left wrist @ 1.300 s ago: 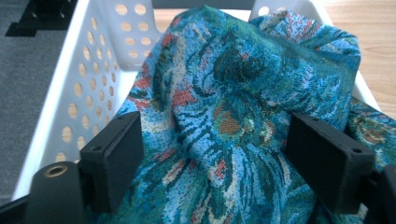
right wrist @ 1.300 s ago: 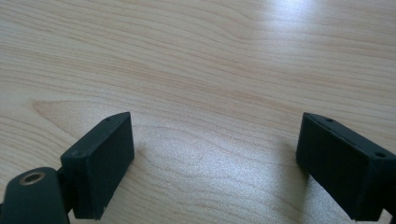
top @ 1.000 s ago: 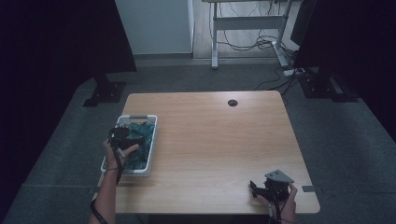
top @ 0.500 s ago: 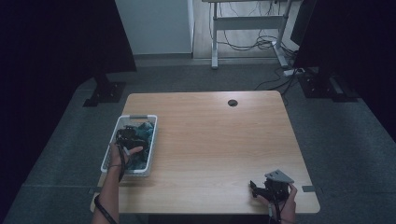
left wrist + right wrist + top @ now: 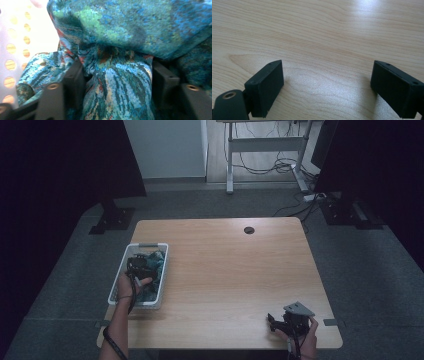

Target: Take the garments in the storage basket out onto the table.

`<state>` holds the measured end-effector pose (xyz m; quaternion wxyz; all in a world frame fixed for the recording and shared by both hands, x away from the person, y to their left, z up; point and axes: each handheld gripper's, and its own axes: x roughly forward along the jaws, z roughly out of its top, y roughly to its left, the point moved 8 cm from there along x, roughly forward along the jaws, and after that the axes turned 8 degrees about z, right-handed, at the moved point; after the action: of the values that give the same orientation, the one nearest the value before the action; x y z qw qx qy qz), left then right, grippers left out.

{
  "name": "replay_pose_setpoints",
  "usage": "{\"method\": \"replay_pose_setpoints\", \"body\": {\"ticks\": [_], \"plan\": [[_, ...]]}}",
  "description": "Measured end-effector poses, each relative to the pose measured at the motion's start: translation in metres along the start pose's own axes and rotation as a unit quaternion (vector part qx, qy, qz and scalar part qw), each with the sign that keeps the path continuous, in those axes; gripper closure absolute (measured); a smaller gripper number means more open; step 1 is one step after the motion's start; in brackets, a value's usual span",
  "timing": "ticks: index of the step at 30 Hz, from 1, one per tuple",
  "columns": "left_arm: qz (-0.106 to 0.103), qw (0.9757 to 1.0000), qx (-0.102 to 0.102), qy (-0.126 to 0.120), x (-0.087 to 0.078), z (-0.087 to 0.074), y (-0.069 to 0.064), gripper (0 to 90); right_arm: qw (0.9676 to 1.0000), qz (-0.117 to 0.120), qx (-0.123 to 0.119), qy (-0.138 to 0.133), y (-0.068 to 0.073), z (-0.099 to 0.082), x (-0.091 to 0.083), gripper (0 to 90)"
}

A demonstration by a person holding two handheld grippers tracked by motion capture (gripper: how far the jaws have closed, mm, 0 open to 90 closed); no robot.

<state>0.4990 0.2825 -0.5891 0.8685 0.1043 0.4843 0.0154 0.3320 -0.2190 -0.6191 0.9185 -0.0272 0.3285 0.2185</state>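
So the left gripper (image 5: 137, 267) is down inside the white basket (image 5: 117, 285), which sits at about 9 o'clock on the table (image 5: 225, 270), right at the left edge. The basket's stuffed with a blue-green patterned cloth (image 5: 117, 82), and in the left gripper view a fat fold of it bulges up between the two black jaws. They've just been closing in on it, and both pads look pressed into the fabric, so I'd call that a grab on the cloth, though probably not fully squeezed down. You can see the perforated basket wall (image 5: 15, 50) just off to one side of that view.

The right gripper (image 5: 280, 322) is parked way over at about 5 o'clock near the front edge, well apart from the basket. Its jaws are spread wide with nothing between them but bare wood (image 5: 324, 37).

My read: this is the pick-up step, getting a hold on the cloth so it can come out of the basket. Next move probably needs a firm pinch on that fold, then a straight lift up so the fabric clears the rim without dragging the light basket along. Wouldn't be surprised if the cloth snags or the basket tips. The free gripper could hold the rim down.
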Motion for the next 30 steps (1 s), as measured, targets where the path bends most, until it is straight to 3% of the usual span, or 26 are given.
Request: {"method": "replay_pose_setpoints", "body": {"ticks": [5, 8, 13, 15, 19, 23, 30], "plan": [[0.000, 1.0000, 0.006, -0.003, -0.002, 0.000, 0.003, 54.3, 1.0000, -0.002, 0.002, -0.001, 0.000, 0.000, 0.000, 10.9], [-0.013, 0.9998, -0.011, -0.004, -0.003, -0.001, 0.005, 61.6, 1.0000, -0.002, 0.002, -0.001, 0.000, 0.000, 0.000, 10.9], [-0.026, 0.9995, -0.018, -0.006, -0.008, -0.001, 0.004, 72.5, 1.0000, -0.003, 0.002, -0.002, 0.000, 0.000, 0.000, 10.9], [-0.025, 0.9995, -0.014, -0.013, -0.010, -0.001, 0.004, 74.3, 1.0000, -0.004, 0.003, -0.003, 0.000, 0.000, 0.000, 10.9], [-0.040, 0.9981, -0.027, -0.038, -0.020, 0.004, 0.004, 76.3, 1.0000, -0.004, 0.002, -0.003, 0.000, 0.000, 0.000, 11.0], [-0.053, 0.9947, -0.030, -0.083, -0.041, 0.012, 0.004, 77.2, 1.0000, -0.003, 0.002, -0.003, 0.000, 0.000, 0.000, 11.0], [-0.090, 0.9840, -0.058, -0.143, -0.075, 0.019, 0.007, 77.4, 1.0000, -0.003, 0.002, -0.003, -0.001, 0.000, 0.000, 11.0]]}}
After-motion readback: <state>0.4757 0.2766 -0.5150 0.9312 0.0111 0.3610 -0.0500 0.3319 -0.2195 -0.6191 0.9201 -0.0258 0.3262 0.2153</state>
